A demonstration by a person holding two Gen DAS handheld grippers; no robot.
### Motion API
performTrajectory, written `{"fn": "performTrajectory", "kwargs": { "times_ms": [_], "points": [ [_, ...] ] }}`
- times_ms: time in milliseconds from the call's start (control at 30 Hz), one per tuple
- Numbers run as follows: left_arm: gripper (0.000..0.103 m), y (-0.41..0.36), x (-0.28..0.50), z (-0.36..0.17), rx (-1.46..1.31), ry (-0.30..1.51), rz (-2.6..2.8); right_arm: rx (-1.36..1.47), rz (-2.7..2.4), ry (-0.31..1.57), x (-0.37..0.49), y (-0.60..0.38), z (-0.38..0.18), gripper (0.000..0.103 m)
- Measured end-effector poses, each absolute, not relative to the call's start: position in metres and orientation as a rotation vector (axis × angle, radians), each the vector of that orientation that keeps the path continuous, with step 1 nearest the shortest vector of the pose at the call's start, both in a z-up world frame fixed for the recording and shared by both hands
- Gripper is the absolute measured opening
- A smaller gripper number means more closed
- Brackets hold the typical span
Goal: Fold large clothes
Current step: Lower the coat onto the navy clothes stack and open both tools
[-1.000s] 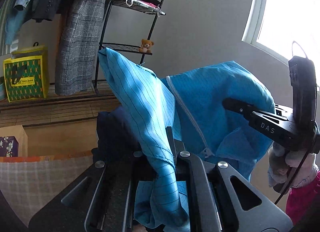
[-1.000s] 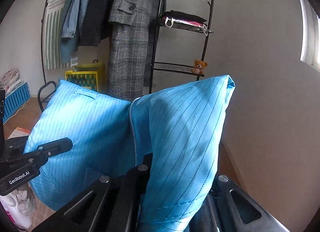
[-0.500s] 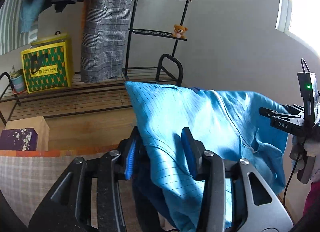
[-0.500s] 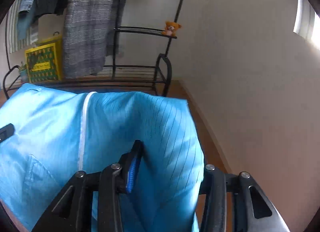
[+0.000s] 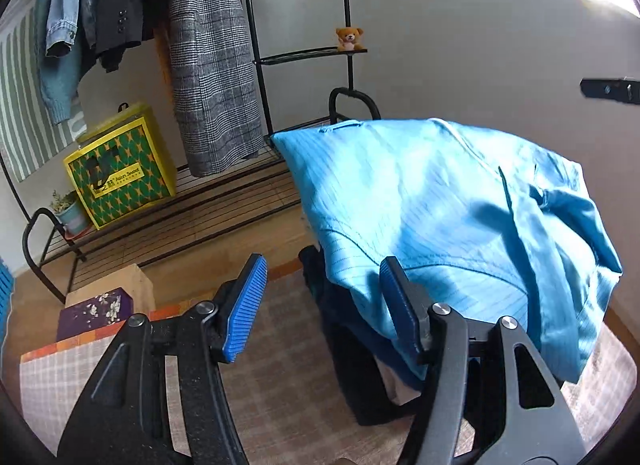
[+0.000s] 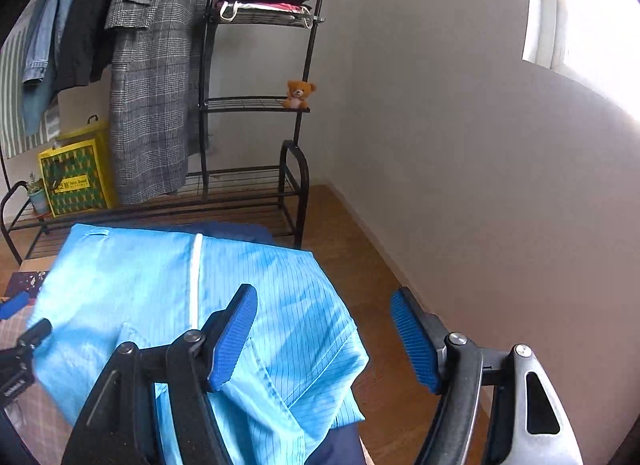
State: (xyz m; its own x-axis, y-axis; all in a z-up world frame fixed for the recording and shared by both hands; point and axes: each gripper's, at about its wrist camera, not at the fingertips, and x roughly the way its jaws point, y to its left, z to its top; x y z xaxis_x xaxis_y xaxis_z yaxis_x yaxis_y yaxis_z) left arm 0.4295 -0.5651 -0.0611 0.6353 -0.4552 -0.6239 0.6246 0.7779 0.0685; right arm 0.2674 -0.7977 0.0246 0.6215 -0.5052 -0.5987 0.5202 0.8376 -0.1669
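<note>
Left gripper (image 5: 322, 307) and right gripper (image 6: 324, 339): jaws wide, holding nothing. Blue garment (image 5: 448, 217), thin pinstriped fabric with a white zipper (image 6: 195, 277), lies folded and puffy at centre right on a dark pile (image 5: 352, 349). Only the left view shows the checked cloth (image 5: 280, 385) underneath; only the right view shows the wood floor (image 6: 360, 265) at centre. Grey plaid coat (image 6: 152, 77) hangs upper left.
</note>
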Motion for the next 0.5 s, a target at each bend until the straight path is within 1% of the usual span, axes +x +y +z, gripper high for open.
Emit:
{"fn": "performTrajectory", "kwargs": {
  "times_ms": [167, 500],
  "points": [
    [0.061, -0.532, 0.408, -0.041, 0.206, 0.645, -0.64, 0.039, -0.577, 0.661, 0.238, -0.774, 0.046, 0.072],
    [0.061, -0.447, 0.306, 0.042, 0.13, 0.537, -0.686, 0.101, -0.543, 0.614, 0.155, -0.699, 0.065, 0.073]
  ]
}}
